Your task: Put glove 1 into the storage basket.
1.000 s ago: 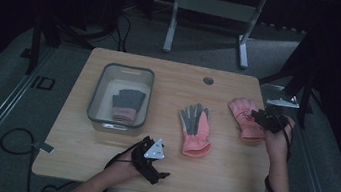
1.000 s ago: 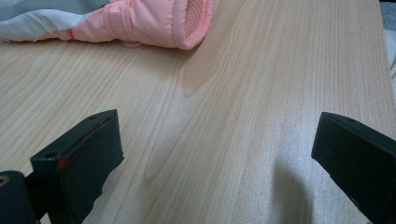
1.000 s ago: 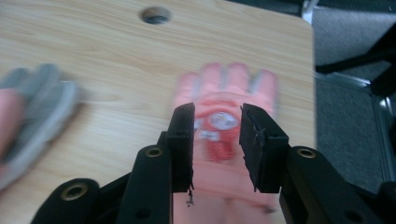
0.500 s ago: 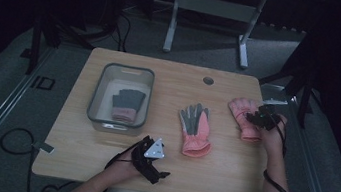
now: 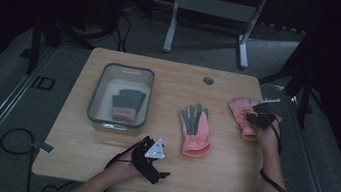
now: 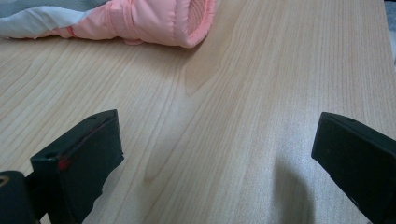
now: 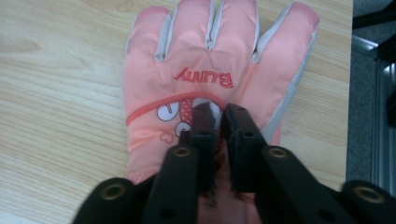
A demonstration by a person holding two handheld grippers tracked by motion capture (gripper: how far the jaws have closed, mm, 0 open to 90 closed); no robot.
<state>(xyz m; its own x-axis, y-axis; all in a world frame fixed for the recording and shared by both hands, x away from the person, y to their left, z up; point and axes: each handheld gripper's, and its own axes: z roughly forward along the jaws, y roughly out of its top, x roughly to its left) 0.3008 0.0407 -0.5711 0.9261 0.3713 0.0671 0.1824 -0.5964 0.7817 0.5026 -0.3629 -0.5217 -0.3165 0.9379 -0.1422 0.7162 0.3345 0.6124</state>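
A pink glove with red lettering lies back up at the table's right edge. My right gripper sits on its cuff end; its jaws have just been closing and now pinch a fold of the glove's fabric. A second pink glove lies grey palm up at mid-table, and its cuff shows in the left gripper view. My left gripper rests near the front edge, jaws wide open over bare wood.
A clear plastic bin stands on the left half of the wooden table with a grey glove inside. A round hole marks the table's far side. A cable trails from each gripper.
My right gripper has come down a little onto the pink glove's cuff end and its jaws have closed. The left hand has stayed put.
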